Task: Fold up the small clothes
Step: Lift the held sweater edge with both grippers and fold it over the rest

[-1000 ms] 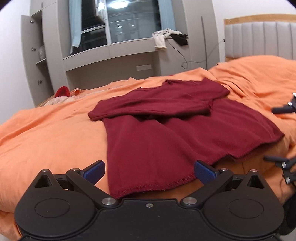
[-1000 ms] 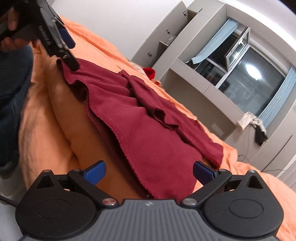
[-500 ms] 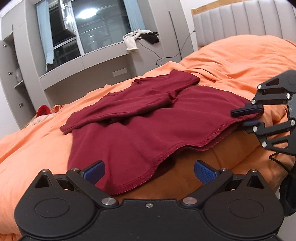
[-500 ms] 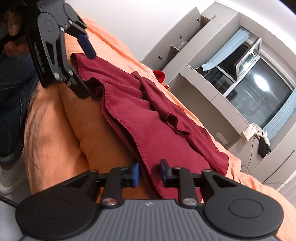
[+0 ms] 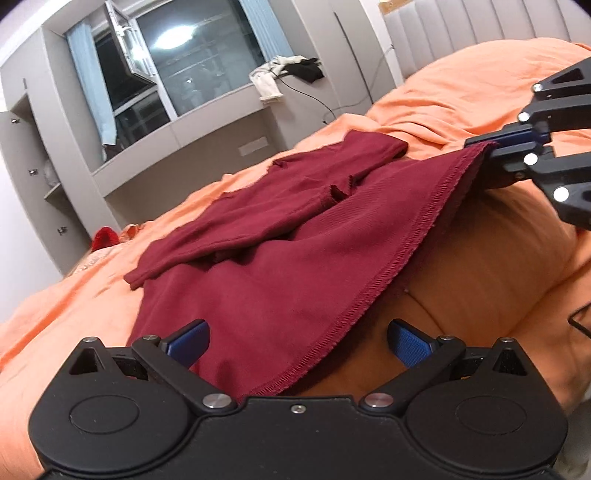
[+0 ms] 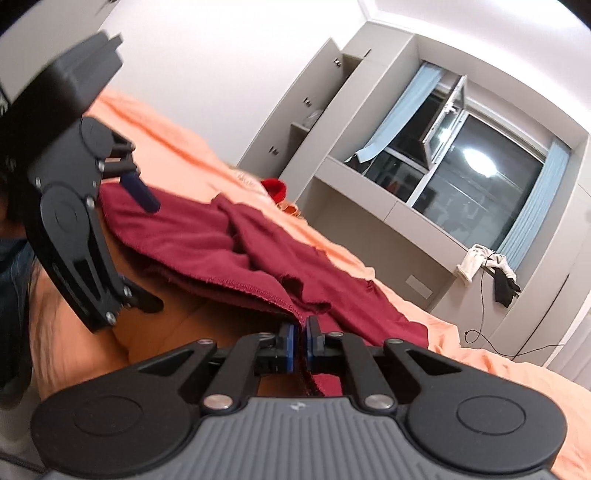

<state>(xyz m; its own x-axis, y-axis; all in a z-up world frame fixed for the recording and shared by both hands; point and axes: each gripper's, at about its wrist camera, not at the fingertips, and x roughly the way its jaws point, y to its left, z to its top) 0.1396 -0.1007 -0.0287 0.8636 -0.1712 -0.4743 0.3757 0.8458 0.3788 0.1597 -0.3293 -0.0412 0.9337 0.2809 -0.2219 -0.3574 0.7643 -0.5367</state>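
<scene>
A dark red garment [image 5: 277, 258] lies spread on the orange bed cover [image 5: 480, 92], one sleeve folded across its body. My right gripper [image 6: 301, 328] has its jaws closing, and the blue pads pinch the garment's [image 6: 184, 229] hem corner, lifting it off the cover [image 6: 166, 147]. In the left wrist view that gripper [image 5: 484, 147] holds the hem up at the right, so the edge runs taut. My left gripper [image 5: 299, 343] is open, with the other hem corner lying loose between its blue pads [image 5: 188, 341], not pinched. It [image 6: 147, 247] shows open at the left in the right wrist view.
A grey wall unit with a window [image 5: 192, 74] stands beyond the bed. Light and dark clothes [image 5: 284, 74] with a cable hang from its ledge. A red item [image 5: 105, 238] sits at the bed's far side, a padded headboard [image 5: 480, 33] is at the right, and a person's jeans leg [image 6: 11, 266] is at the left.
My right gripper went from wide open to shut on the hem corner and raised it. My left gripper slid along the near hem to the other corner and rolled, staying open.
</scene>
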